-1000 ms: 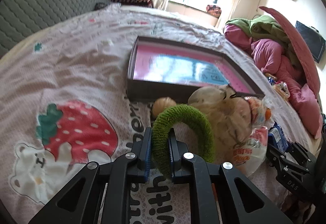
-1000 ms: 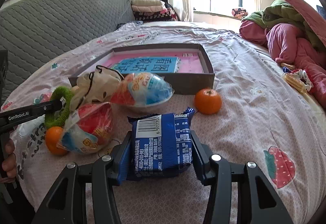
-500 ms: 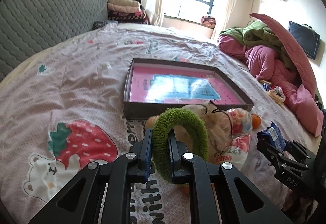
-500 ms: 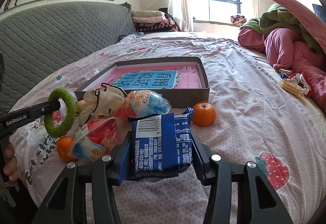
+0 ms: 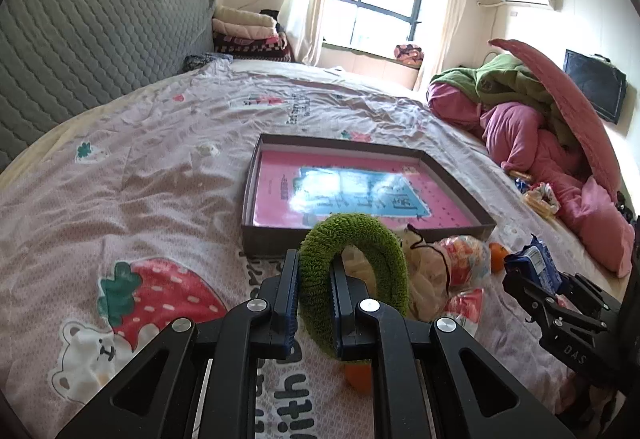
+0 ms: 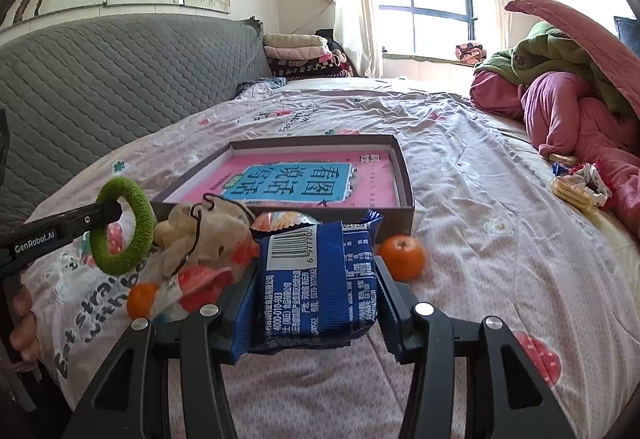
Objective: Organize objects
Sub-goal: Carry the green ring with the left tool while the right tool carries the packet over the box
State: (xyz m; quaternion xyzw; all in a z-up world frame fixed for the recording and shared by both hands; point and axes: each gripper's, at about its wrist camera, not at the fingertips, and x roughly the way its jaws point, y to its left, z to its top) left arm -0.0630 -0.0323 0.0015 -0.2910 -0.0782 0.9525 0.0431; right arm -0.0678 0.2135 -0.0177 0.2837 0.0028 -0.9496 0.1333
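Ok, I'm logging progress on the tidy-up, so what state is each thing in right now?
left gripper: shut on the green ring, held off the bed.
right gripper: shut on the blue snack packet.
box: open, holds only a pink book.
tangerine: loose on the bedsheet, beside the box.
plush toy: lying among snack bags, outside the box.

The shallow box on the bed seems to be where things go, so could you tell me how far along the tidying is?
Nothing looks put away yet: the box holds only a pink book. In hand, the left gripper is shut on a green ring and the right gripper grips a blue snack pack, both lifted. Still on the bedsheet: two oranges, a plush toy and snack bags.
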